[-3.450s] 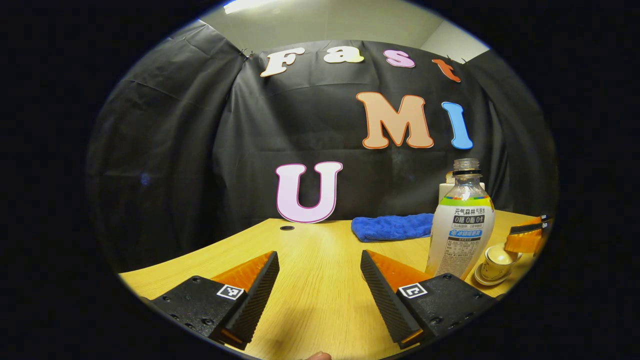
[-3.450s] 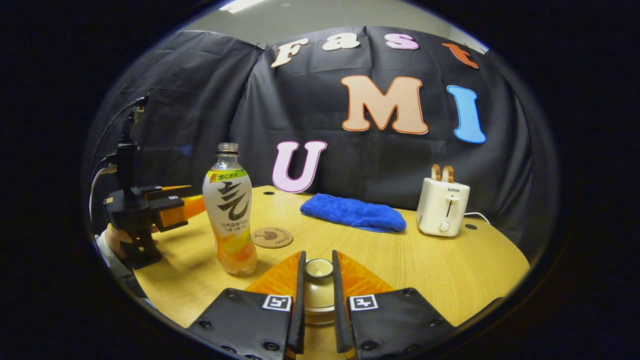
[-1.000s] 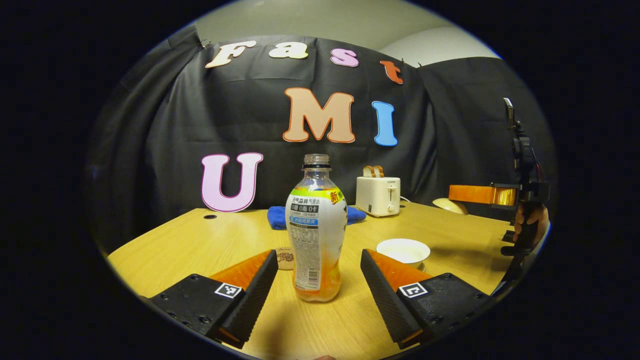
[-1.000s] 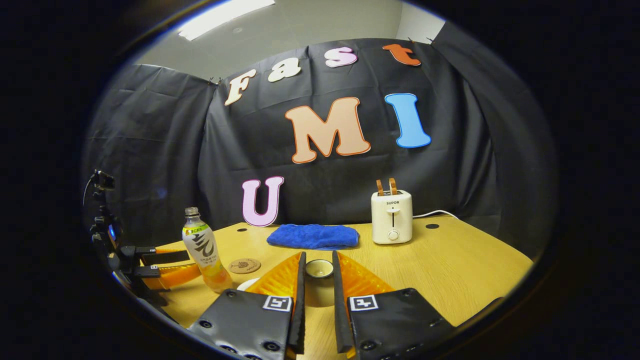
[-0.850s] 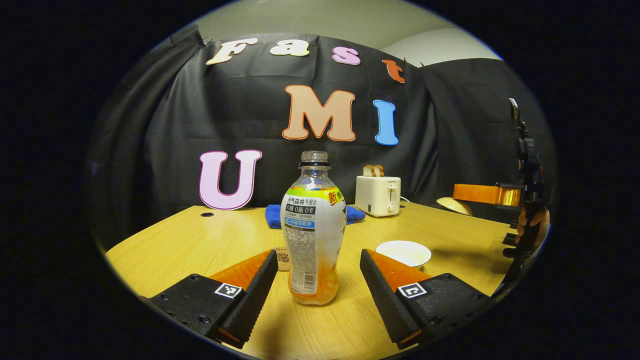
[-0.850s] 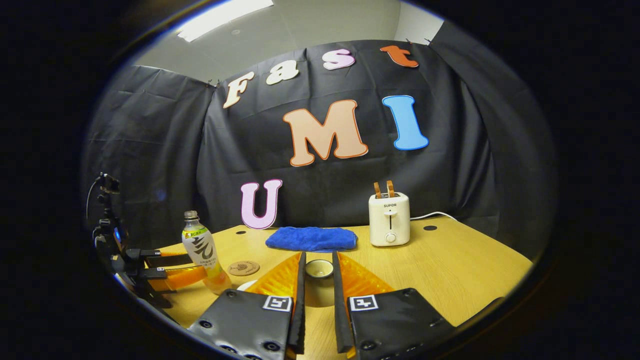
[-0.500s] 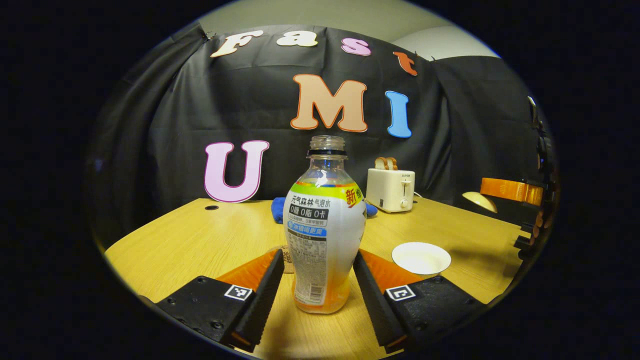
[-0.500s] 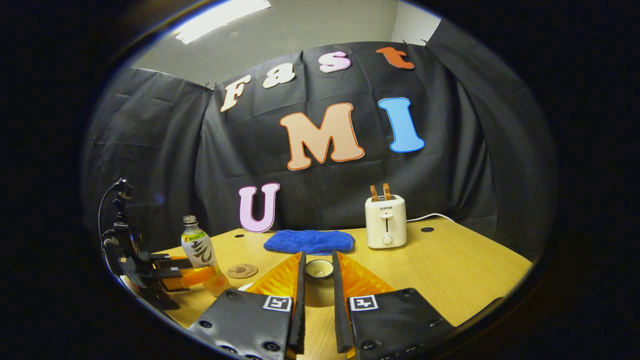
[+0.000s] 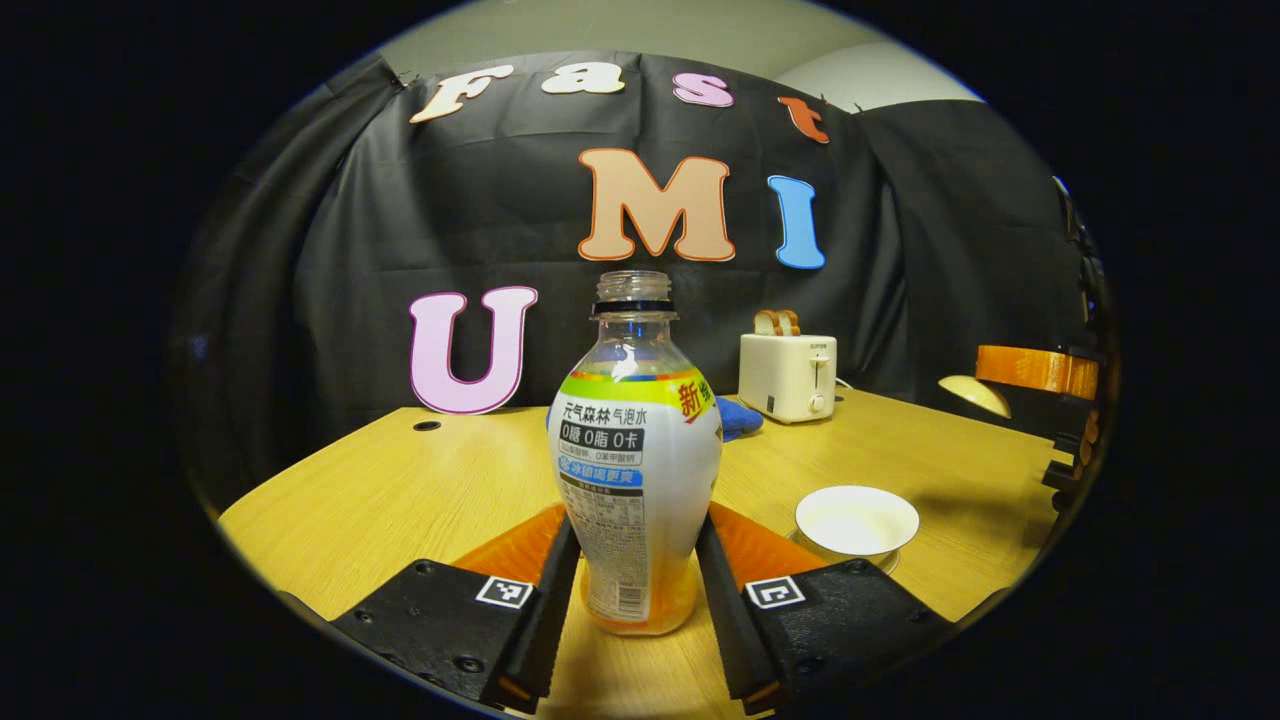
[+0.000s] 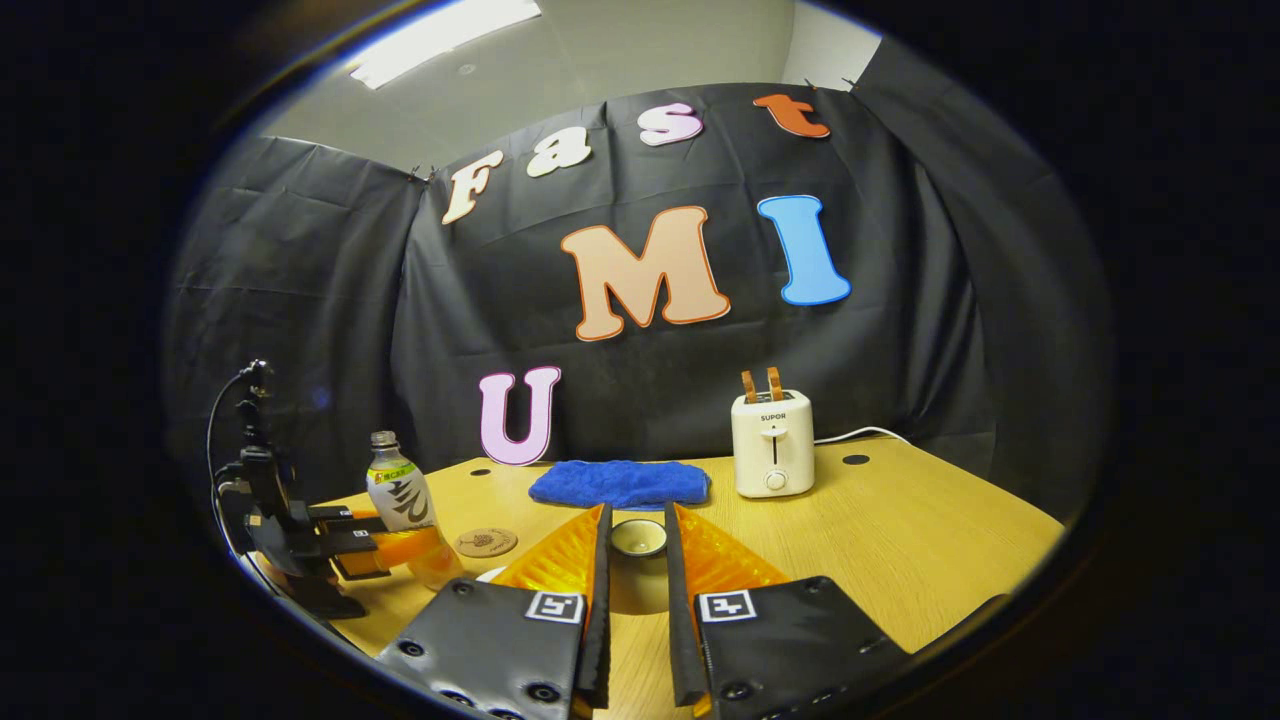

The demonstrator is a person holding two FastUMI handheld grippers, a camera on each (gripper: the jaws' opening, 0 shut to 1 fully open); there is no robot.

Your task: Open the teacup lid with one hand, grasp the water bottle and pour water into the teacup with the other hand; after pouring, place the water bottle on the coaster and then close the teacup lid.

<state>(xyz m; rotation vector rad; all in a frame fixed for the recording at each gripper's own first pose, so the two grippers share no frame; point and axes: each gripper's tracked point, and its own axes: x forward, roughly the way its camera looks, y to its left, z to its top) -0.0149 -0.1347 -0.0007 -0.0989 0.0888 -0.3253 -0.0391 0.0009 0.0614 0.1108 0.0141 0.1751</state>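
The water bottle (image 9: 635, 470), uncapped with orange drink at the bottom, stands upright on the table between my left gripper's fingers. My left gripper (image 9: 635, 560) is shut on its lower body, both fingers pressed to its sides. The open white teacup (image 9: 857, 518) sits on its saucer to the right of the bottle. My right gripper (image 10: 636, 530) is shut on the knob of the teacup lid (image 10: 640, 590) and holds it above the table. The right gripper (image 9: 1000, 372) with the lid (image 9: 965, 395) hangs at the far right. The round cork coaster (image 10: 485, 542) lies beside the bottle (image 10: 398, 498).
A blue towel (image 10: 620, 482) lies at the back of the wooden table (image 10: 900, 540). A white toaster (image 10: 770, 445) with two slices stands to its right, its cord trailing off. The left gripper (image 10: 345, 545) and its hand-held mount show at the far left.
My left gripper has moved forward around the bottle and shut on it. My right gripper holds the lid almost still, raised and drawn back from the cup since 3.5 s ago.
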